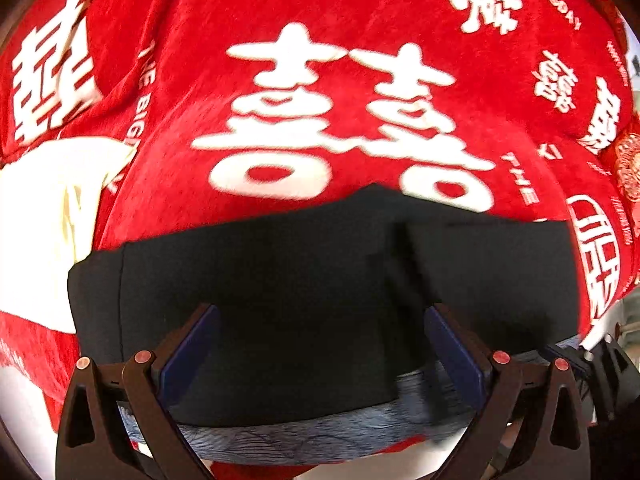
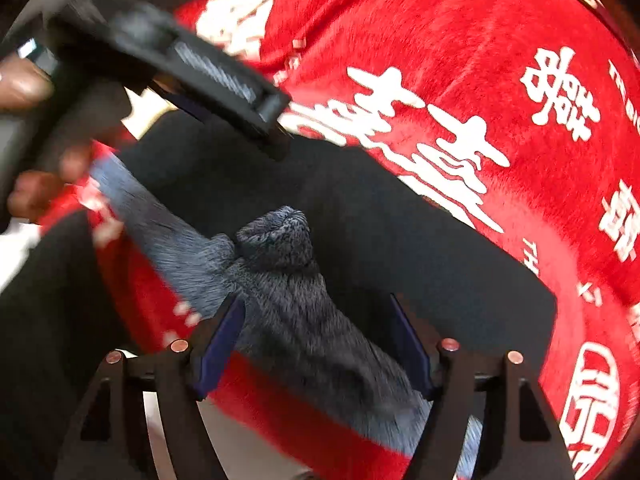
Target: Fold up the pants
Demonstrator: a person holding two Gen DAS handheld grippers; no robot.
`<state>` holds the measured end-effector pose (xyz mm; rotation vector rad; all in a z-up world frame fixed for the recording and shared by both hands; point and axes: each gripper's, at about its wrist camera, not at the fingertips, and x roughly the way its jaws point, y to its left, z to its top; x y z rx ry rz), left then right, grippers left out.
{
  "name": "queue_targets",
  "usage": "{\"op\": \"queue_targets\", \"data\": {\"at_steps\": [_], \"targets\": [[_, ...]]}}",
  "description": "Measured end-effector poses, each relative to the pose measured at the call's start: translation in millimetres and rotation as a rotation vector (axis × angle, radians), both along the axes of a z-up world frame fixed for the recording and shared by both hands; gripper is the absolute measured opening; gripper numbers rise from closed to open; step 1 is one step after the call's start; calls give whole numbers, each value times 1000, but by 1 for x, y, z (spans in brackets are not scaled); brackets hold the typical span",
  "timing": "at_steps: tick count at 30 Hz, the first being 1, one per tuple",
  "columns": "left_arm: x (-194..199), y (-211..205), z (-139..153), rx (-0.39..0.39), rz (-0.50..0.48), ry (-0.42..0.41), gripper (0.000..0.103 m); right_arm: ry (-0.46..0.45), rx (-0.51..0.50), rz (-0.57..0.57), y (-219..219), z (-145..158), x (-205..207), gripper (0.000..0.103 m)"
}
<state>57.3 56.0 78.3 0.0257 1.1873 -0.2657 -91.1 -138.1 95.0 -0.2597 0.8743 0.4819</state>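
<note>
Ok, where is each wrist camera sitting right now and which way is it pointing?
Left wrist: sits behind the left gripper, looking along its open fingers down at the black pants lying on the red blanket; only its own fingers show.
Right wrist: sits behind the right gripper, facing the fuzzy grey lining of the pants; the left gripper and the hand that holds it show at upper left.
Shared: the black pants, their grey lining and the red blanket with white characters.

A red blanket [image 1: 360,8] with white characters covers the surface.
</note>
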Motion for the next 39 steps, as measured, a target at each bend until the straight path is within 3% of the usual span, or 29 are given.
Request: {"op": "queue_targets", "data": {"at_steps": [3,9,11,13,14,20,23,25,28,32,36,39], "targets": [[-4,-24,7,-43,-50,0,102,47,115,-67,-48,5,0,81],[-26,-86,-10,-80,-193,49,102,278,232,-212,-114,-56,14,81],[-30,-98,-27,-48,-225,75,102,250,215,-191,-112,-60,6,81],[-31,-103,-56,36,-226,122,102,251,188,-167,-108,-52,0,81],[-33,-104,-60,52,-232,108,102,247,198,-158,-110,-46,1,81],[-43,-105,-26,56,-228,20,102,136,269,-205,-150,-6,29,81],[-47,-107,-20,18,-233,18,102,162,361,-215,-164,-4,64,81],[-47,-111,-31,61,-235,27,102,193,387,-201,-160,-8,87,81],[-44,-108,-57,80,-220,96,102,243,314,-212,-150,-28,117,81],[-44,-108,-58,79,-220,78,102,238,214,-212,-138,-39,128,81],[-42,-107,-57,76,-222,85,102,178,175,-194,-138,-15,89,81],[-40,-108,-57,78,-223,77,102,153,137,-190,-137,-13,45,81]]}}
